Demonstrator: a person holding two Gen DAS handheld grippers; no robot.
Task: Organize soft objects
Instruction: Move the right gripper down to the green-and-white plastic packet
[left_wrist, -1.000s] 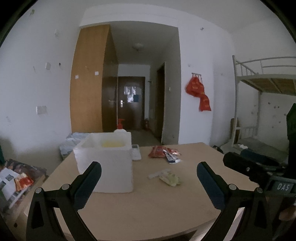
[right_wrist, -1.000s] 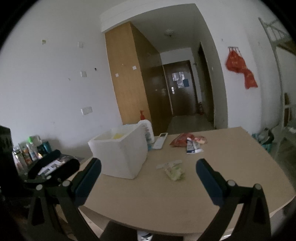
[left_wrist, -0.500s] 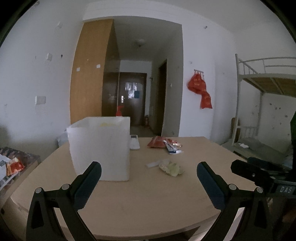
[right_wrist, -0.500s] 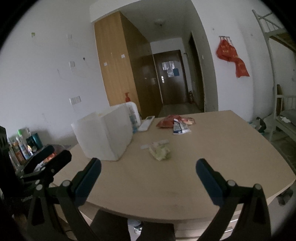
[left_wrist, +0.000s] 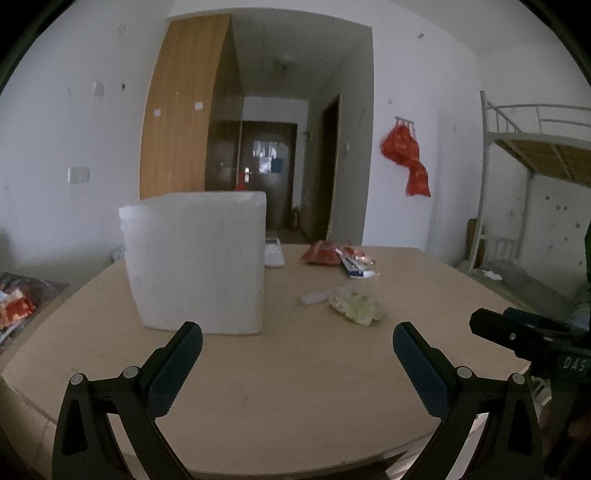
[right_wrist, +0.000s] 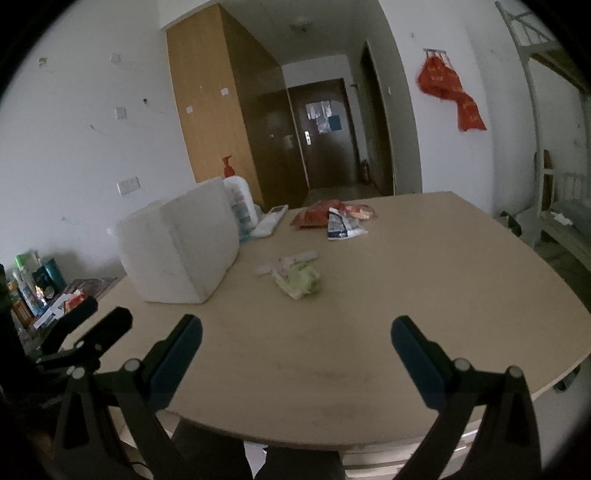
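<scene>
Left gripper (left_wrist: 297, 345) and right gripper (right_wrist: 296, 341): both spread wide, holding nothing, above near table (right_wrist: 424, 288) edge. Crumpled yellow-green soft item (right_wrist: 300, 280) mid-table, just beside white foam box (left_wrist: 195, 262); snack packets (right_wrist: 338, 218) farther back.

A crumpled pale yellow-green soft object (right_wrist: 300, 282) lies mid-table, slumped flat, with a thin white strip (right_wrist: 288, 261) touching its far side. Well left of it stands a white foam box (left_wrist: 195, 263), upright with blank walls; its top opening is hidden from both views.
</scene>
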